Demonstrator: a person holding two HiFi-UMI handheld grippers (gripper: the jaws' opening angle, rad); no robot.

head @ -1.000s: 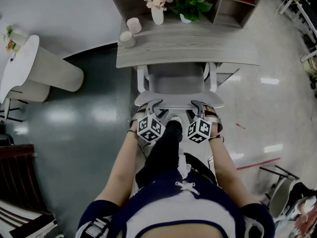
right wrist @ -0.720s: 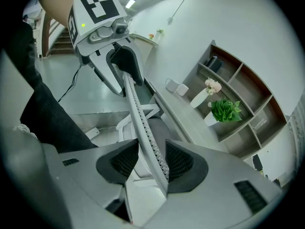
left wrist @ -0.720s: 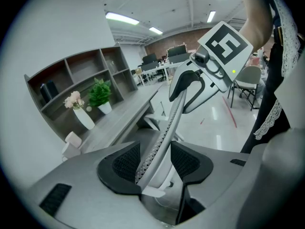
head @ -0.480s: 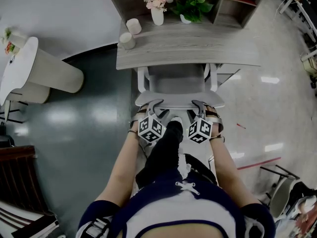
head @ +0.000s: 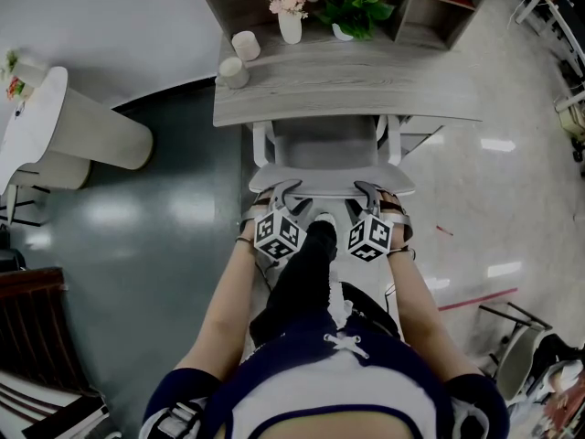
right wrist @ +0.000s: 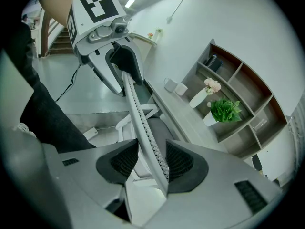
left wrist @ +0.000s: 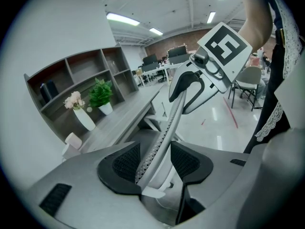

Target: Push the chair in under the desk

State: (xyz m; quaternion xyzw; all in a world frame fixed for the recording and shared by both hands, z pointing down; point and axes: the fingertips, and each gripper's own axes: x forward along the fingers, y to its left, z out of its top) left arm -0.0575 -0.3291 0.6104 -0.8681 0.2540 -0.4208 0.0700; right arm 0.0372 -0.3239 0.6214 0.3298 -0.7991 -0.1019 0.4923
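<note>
A grey chair stands at the wooden desk [head: 347,85], its seat [head: 324,144] partly under the desktop. Its thin backrest top [head: 331,181] faces me. My left gripper [head: 285,190] straddles the backrest's left part and my right gripper [head: 366,190] its right part. In the left gripper view the perforated backrest rim [left wrist: 164,137] runs between that gripper's [left wrist: 155,163] pads, with a gap showing beside it. The right gripper view shows the rim [right wrist: 140,123] likewise between the right gripper's [right wrist: 152,161] spread pads. Both stand open around the rim.
On the desk stand a vase of flowers [head: 290,21], a green plant [head: 356,7] and two small cups [head: 245,46]. A round white table [head: 32,126] is at the left, and a dark chair [head: 32,337] at the lower left. The person's dark leg [head: 306,273] stands just behind the backrest.
</note>
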